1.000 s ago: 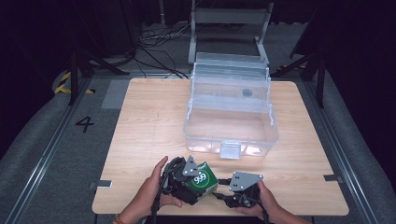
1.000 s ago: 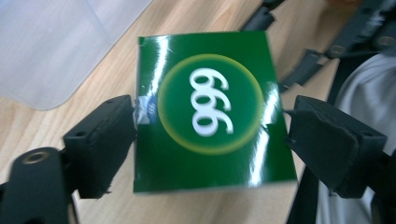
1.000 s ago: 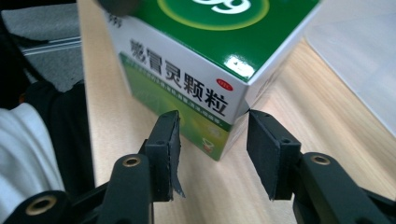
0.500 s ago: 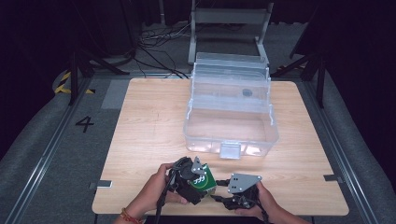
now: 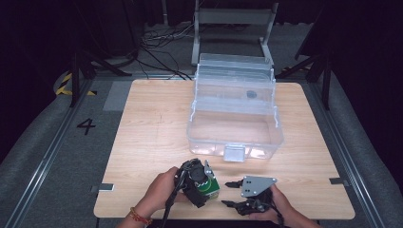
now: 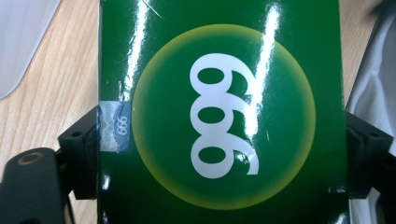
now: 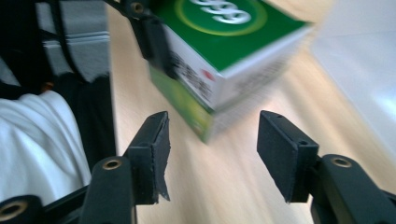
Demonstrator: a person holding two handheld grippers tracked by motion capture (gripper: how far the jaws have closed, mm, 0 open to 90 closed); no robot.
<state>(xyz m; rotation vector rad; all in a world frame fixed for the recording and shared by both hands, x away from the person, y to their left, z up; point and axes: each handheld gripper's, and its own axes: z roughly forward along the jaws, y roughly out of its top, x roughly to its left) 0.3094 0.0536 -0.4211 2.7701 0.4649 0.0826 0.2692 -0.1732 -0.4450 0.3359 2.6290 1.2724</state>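
At the near edge of the bench (image 5: 142,142), the left claw (image 5: 199,183) is clamped on a green box (image 5: 209,184) marked 999, squeezing both its sides. Just right of the box, the right claw (image 5: 231,194) waits with jaws apart, holding nothing. Beyond the box stands an open clear plastic bin (image 5: 235,126). Keeping the box level should help it pass over the bin's front wall.
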